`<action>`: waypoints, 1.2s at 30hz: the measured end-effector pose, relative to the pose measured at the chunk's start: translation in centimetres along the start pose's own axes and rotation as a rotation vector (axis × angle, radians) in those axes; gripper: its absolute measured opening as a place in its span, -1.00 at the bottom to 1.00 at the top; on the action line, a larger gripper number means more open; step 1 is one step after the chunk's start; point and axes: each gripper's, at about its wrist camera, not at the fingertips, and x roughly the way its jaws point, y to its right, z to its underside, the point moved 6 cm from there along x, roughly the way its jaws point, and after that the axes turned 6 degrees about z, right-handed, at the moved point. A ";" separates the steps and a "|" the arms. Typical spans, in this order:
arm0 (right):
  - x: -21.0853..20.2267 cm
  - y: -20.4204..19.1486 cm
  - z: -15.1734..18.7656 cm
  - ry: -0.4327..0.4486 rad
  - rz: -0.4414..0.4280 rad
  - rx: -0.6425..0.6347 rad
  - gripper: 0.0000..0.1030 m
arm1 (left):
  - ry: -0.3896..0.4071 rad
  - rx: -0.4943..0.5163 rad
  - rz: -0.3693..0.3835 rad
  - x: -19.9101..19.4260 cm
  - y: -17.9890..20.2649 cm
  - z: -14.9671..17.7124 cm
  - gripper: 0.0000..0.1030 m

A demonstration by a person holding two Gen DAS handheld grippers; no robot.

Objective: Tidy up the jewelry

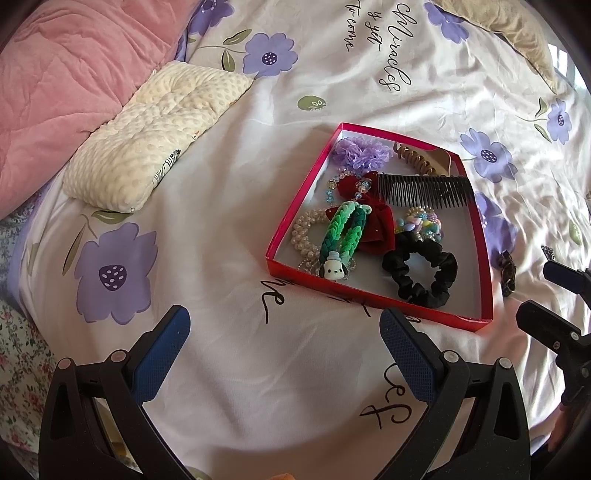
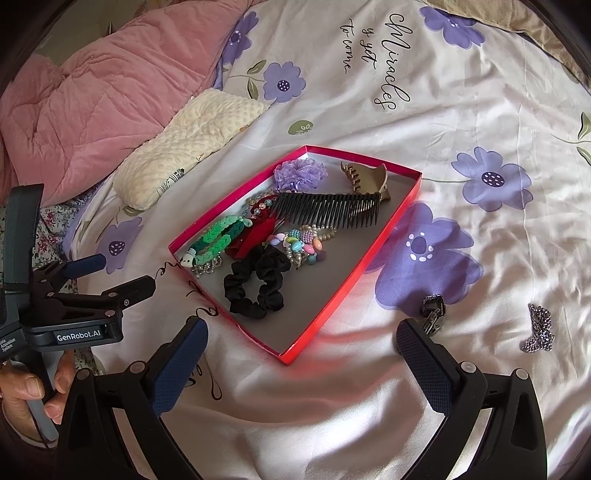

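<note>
A shallow red box [image 1: 284, 221] [image 2: 332, 306] lies on the flowered bedsheet. It holds a black comb [image 1: 424, 190] [image 2: 328, 208], a black scrunchie [image 1: 421, 271] [image 2: 255, 286], a green braided band [image 1: 341, 236] [image 2: 216, 236], a red bow [image 1: 376, 225], pearl and bead bracelets [image 2: 306, 245], a purple flower [image 2: 301, 173] and a tan claw clip [image 2: 365, 177]. Outside the box to its right lie a small dark clip [image 2: 433, 312] [image 1: 506, 271] and a silver chain [image 2: 540, 328]. My left gripper [image 1: 284, 354] [image 2: 122, 273] is open and empty, near the box's front left. My right gripper [image 2: 303, 362] [image 1: 535, 291] is open and empty, above the box's near corner.
A cream dotted pillow [image 1: 147, 136] [image 2: 192, 140] and a pink quilt [image 1: 62, 77] [image 2: 92, 92] lie to the left of the box. A beige blanket [image 1: 506, 26] sits at the top right. A floral sheet [image 1: 18, 354] shows at the left edge.
</note>
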 end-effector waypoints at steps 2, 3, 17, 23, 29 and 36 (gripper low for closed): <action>-0.1 0.0 -0.1 0.002 -0.001 0.001 1.00 | -0.002 0.001 0.003 0.0 0.0 0.0 1.00; -0.1 0.0 -0.1 0.003 -0.001 0.002 1.00 | -0.002 0.001 0.002 0.0 0.0 0.0 1.00; -0.2 -0.3 -0.2 0.004 -0.001 0.001 1.00 | 0.000 0.003 -0.004 0.0 0.0 -0.1 1.00; -0.1 -0.3 -0.2 0.003 -0.002 0.002 1.00 | -0.006 0.004 -0.004 0.3 -0.1 -0.1 1.00; 0.0 -0.6 -0.5 0.010 -0.016 0.006 1.00 | 0.005 0.005 -0.009 0.3 -0.1 -0.4 1.00; 0.6 -0.6 -0.8 0.006 -0.023 0.006 1.00 | 0.007 0.010 -0.011 0.2 0.1 -0.4 1.00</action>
